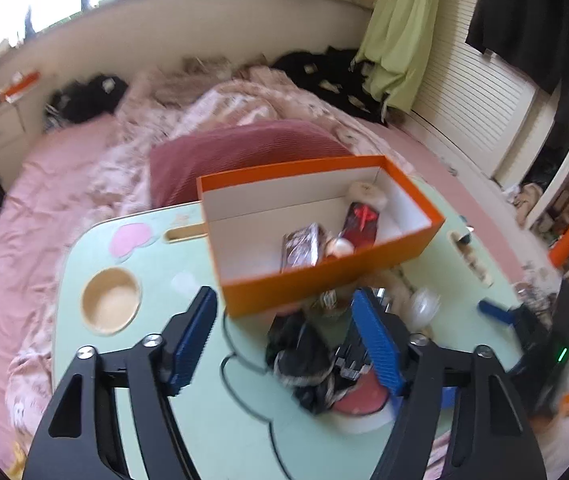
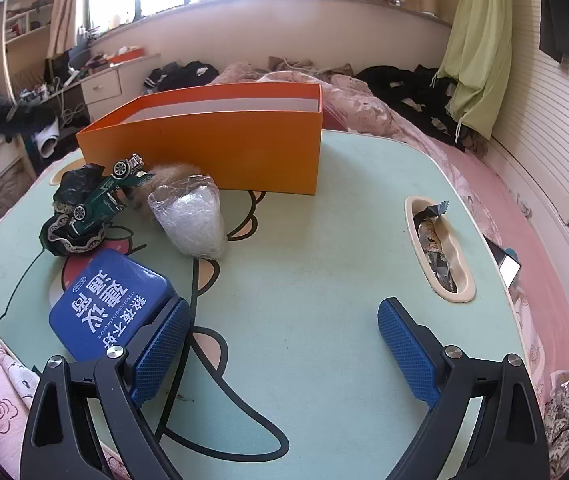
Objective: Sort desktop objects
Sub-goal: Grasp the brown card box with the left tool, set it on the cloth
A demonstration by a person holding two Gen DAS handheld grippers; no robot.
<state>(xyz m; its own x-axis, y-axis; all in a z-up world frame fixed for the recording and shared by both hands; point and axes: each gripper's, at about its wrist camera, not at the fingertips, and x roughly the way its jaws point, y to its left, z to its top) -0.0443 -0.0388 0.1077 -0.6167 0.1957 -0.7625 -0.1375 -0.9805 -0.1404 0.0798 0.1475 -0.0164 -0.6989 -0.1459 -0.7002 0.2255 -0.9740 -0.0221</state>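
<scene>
The orange box point(image 1: 324, 280), white inside, stands on the green table point(image 2: 324, 240) holding a few small items. A toy car point(image 2: 104, 196), wrapped cup point(image 2: 190, 220) and blue tin point(image 2: 108, 304) lie beside it. Both grippers point(image 1: 284, 336) point(image 2: 284, 344) hang with jaws apart and empty.

Beside one orange box point(image 2: 220, 148) lay one toy car point(image 2: 104, 196), one blue tin point(image 2: 112, 304), one plastic-wrapped cup point(image 2: 190, 220) and one dark cloth point(image 2: 72, 236); four items lay inside the box.
</scene>
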